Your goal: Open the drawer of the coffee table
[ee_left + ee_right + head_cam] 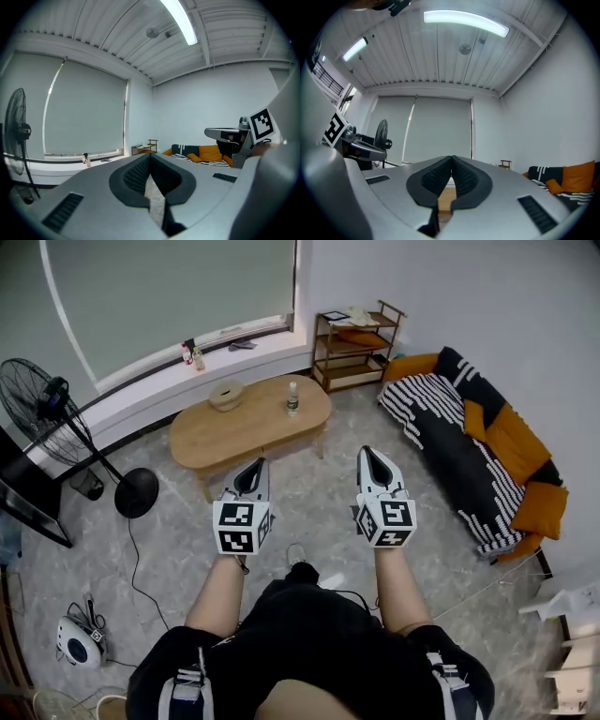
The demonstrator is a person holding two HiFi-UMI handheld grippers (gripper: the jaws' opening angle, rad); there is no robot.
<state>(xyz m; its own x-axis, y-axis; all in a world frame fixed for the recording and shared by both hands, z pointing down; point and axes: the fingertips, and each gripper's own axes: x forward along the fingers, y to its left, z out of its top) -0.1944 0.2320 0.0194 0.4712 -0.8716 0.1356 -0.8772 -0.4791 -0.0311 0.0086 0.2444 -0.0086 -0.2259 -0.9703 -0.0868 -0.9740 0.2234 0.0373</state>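
Observation:
The oval wooden coffee table (211,432) stands across the floor ahead of me, below the window; its drawer does not show from here. My left gripper (257,465) and right gripper (372,455) are held side by side in mid-air, short of the table's near edge, both pointing toward it. Each is shut with nothing between its jaws. In the left gripper view the left gripper (150,155) has its pads pressed together, and in the right gripper view the right gripper (451,158) does too. A sliver of the table's wood (446,199) shows under the right jaws.
A small bottle (292,400) and a beige bowl (226,395) stand on the table. A standing fan (45,411) is at the left, a striped sofa (464,442) with orange cushions at the right, a wooden shelf (354,343) at the back. Cables and a white device (79,640) lie on the floor.

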